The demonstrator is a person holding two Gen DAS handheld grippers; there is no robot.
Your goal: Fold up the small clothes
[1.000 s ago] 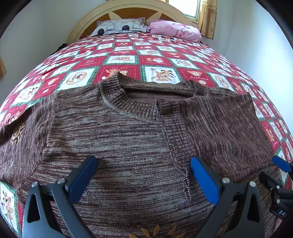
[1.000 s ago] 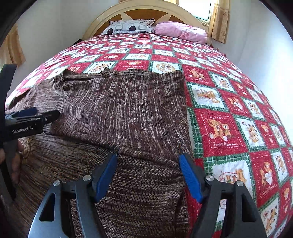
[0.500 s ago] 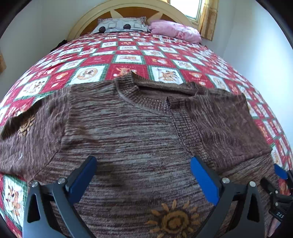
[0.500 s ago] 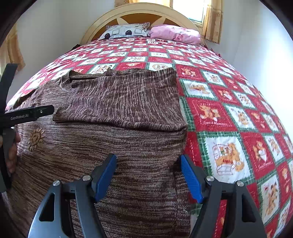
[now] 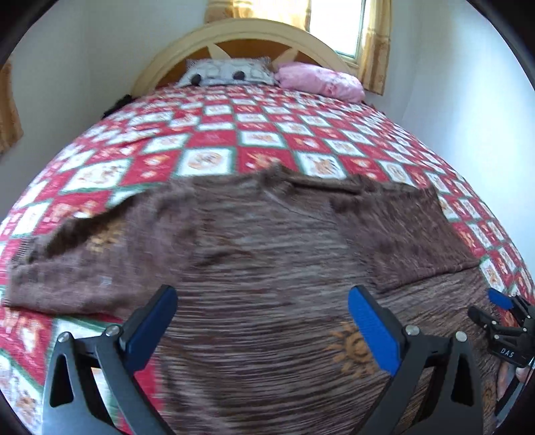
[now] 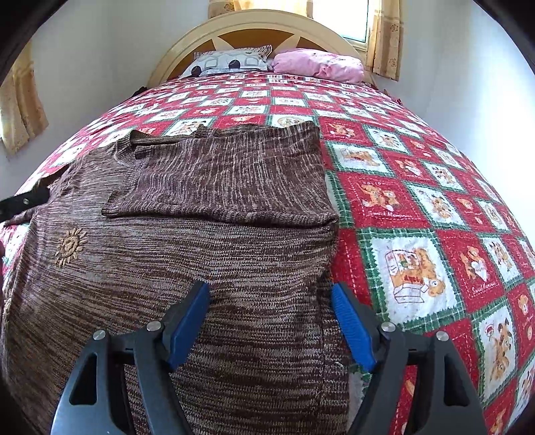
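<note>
the brown knit sweater lies flat on the bed, just ahead of and under both sets of jaws. it looks soft, limp and fairly thick, likely to sag, so take it at an edge or cuff. the right gripper has just been opening, nothing clamped; the left gripper gapes empty. only the left view shows the unfolded sleeve; the right view shows the folded one sharply.

Home bedroom: bed under red patchwork quilt, pillows against arched wooden headboard, curtained window behind headboard.
</note>
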